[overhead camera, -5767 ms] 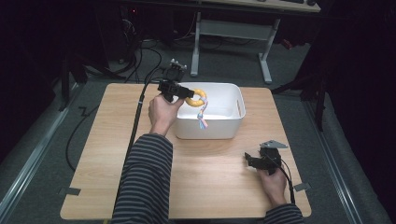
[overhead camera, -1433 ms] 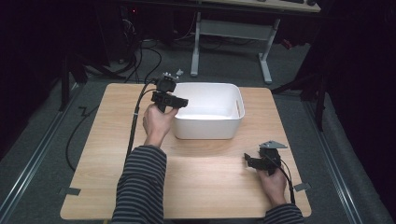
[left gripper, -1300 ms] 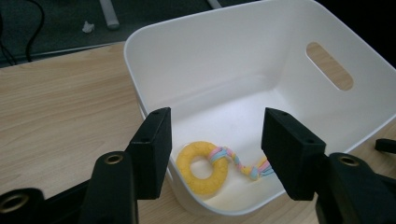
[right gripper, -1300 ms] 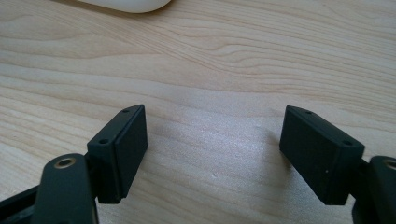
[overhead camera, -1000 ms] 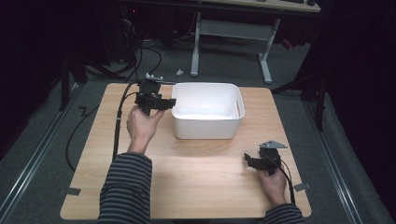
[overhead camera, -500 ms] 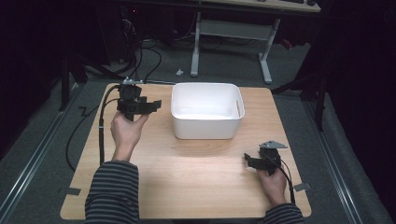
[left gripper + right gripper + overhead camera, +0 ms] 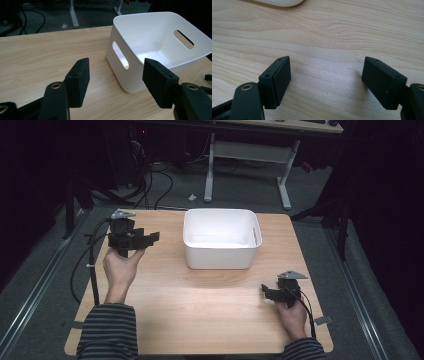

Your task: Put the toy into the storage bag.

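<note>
1. Your left gripper (image 7: 150, 238) is hovering with jaws apart and empty over the table's (image 7: 200, 305) left side in the high view, well apart from the white bin (image 7: 222, 257); your right gripper (image 7: 266, 291) is resting near the front right corner.
2. Your left gripper (image 7: 113, 80) view is showing parted jaws pointing toward the bin (image 7: 140, 50) nearby.
3. Your right gripper (image 7: 325, 80) view is showing jaws spread, nothing between them, over bare wood (image 7: 324, 32).

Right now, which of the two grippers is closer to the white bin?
The left gripper, level with the white bin at the table's far left. The right gripper sits nearer the person, toward the front right corner.
</note>
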Demonstrator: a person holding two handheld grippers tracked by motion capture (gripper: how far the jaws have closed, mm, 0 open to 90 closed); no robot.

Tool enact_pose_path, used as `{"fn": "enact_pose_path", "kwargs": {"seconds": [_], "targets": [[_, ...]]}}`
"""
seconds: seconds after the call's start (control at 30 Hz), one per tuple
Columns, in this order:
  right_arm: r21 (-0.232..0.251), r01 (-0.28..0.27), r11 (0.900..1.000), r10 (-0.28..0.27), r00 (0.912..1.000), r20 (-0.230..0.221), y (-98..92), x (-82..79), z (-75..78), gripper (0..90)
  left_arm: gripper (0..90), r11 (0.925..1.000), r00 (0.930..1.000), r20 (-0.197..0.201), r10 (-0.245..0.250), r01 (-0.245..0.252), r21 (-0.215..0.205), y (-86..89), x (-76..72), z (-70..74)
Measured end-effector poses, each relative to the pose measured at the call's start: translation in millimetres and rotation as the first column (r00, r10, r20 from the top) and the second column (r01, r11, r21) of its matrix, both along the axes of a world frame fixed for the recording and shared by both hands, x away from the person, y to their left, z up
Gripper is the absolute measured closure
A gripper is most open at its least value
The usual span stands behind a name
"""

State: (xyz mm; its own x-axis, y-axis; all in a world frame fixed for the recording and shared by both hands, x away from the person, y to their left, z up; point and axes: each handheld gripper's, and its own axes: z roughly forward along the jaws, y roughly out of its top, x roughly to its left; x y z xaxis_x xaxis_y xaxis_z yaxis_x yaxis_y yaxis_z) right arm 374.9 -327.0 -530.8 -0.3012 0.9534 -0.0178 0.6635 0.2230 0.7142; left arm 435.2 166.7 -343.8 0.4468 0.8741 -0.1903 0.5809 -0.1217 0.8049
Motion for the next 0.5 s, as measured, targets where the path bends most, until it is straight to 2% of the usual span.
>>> {"fn": "enact_pose_path", "kwargs": {"seconds": [0.13, 0.2, 0.5], "targets": [[0.0, 0.0, 1.0, 0.0, 1.0, 0.0, 0.0, 0.0, 0.0, 23.6, 38.6, 1.0, 1.0, 0.004, 0.001, -0.001, 0.005, 7.2, -6.8, -2.8], [0.0, 0.0, 1.0, 0.0, 1.0, 0.0, 0.0, 0.0, 0.0, 23.7, 38.2, 0.9998, 1.0, 0.008, 0.005, -0.005, 0.021, 10.0, -10.5, -4.5], [0.0, 0.0, 1.0, 0.0, 1.0, 0.0, 0.0, 0.0, 0.0, 23.6, 37.8, 0.9998, 0.9998, 0.01, 0.018, -0.018, 0.004, 22.4, -20.8, -14.0]]}}
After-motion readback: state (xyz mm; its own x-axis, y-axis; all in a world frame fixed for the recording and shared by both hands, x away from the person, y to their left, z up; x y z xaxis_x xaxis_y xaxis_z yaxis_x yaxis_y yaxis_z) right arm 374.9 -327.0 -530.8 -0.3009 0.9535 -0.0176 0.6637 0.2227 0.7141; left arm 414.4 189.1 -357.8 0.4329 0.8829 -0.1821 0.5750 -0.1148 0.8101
